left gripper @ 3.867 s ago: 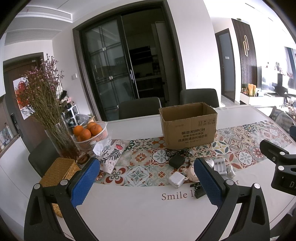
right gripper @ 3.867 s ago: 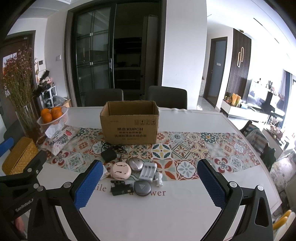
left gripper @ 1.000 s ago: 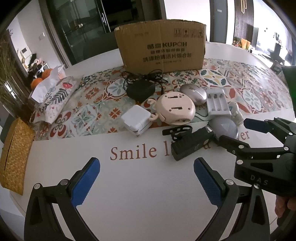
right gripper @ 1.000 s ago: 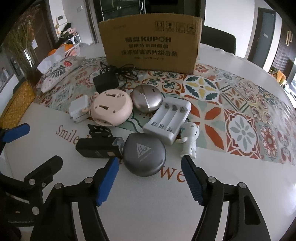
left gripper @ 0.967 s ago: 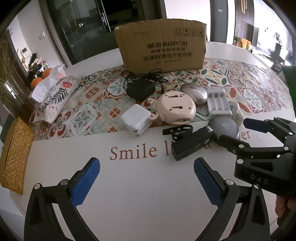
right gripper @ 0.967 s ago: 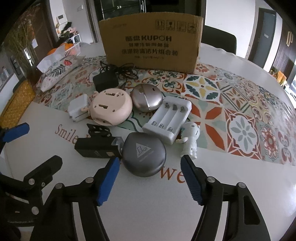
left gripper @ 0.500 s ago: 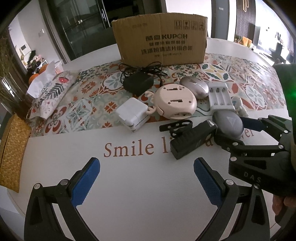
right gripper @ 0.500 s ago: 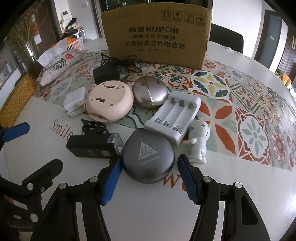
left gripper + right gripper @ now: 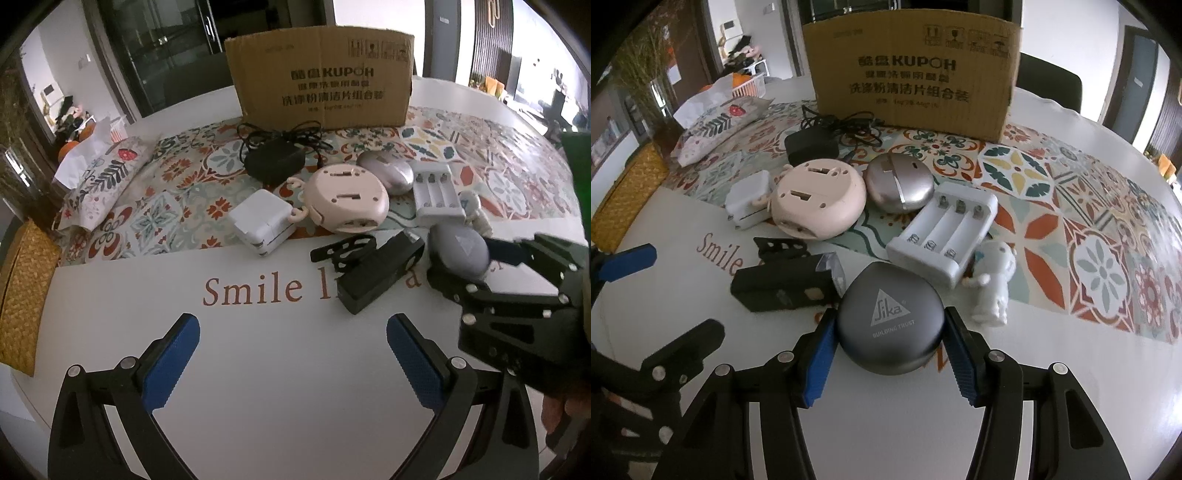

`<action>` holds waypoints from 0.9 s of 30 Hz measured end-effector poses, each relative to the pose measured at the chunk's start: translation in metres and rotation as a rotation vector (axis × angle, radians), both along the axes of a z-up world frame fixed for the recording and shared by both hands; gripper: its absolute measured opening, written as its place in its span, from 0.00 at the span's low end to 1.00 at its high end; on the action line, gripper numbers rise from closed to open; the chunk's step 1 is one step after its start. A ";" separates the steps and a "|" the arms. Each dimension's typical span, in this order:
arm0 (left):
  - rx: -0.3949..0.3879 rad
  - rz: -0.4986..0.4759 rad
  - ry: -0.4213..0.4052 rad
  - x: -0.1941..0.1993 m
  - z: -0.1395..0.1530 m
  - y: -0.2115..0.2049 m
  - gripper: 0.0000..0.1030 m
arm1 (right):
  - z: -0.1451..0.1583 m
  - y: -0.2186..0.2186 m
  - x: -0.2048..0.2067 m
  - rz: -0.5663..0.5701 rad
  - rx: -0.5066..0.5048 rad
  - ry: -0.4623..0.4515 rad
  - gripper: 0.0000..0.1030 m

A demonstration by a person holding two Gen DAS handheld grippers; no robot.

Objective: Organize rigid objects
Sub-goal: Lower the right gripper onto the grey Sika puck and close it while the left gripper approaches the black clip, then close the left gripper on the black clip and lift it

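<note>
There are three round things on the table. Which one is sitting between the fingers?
The dark grey case with the triangle logo, between the right gripper fingers. The pink one and the silver one lie farther back, on the patterned runner.

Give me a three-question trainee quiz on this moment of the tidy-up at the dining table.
1. True or false: the left hand-held gripper holds the white charger cube.
2. Which item sits between the fingers of the right hand-held gripper? A) pink round device B) grey Sika case C) white battery charger
3. Fill in: the black power adapter and its cable lie just in front of the ____.

Key
1. False. Its jaws stand open over bare tablecloth.
2. B. The jaws have just been closing around the grey Sika case; both pads look to be at its sides.
3. Cardboard box.
</note>
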State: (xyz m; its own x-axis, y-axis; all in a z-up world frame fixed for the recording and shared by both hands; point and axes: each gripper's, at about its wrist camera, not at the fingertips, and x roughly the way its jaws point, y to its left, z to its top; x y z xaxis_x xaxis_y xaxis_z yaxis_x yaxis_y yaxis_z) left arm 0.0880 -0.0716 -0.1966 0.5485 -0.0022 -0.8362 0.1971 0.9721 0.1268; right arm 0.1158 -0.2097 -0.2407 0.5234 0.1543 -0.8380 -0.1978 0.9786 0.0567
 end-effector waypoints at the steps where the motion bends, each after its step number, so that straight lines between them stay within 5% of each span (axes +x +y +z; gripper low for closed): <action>1: -0.008 0.003 -0.008 -0.001 0.002 -0.001 1.00 | 0.002 -0.002 -0.003 -0.005 0.003 0.001 0.55; 9: -0.054 0.044 -0.101 -0.004 0.021 -0.013 1.00 | 0.030 -0.020 -0.017 -0.064 -0.032 -0.065 0.55; 16: -0.112 0.207 -0.147 0.006 0.021 -0.030 1.00 | 0.043 -0.048 -0.003 -0.079 -0.083 -0.109 0.55; 27: -0.218 0.433 -0.037 0.028 -0.012 -0.045 0.99 | 0.040 -0.068 0.018 -0.011 -0.186 -0.110 0.55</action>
State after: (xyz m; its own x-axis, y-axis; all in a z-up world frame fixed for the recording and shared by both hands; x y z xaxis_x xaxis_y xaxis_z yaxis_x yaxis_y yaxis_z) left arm 0.1165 -0.1163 -0.2086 0.5667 0.0601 -0.8217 -0.2323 0.9685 -0.0894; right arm 0.1340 -0.2775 -0.2006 0.6138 -0.0038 -0.7895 -0.1825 0.9722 -0.1466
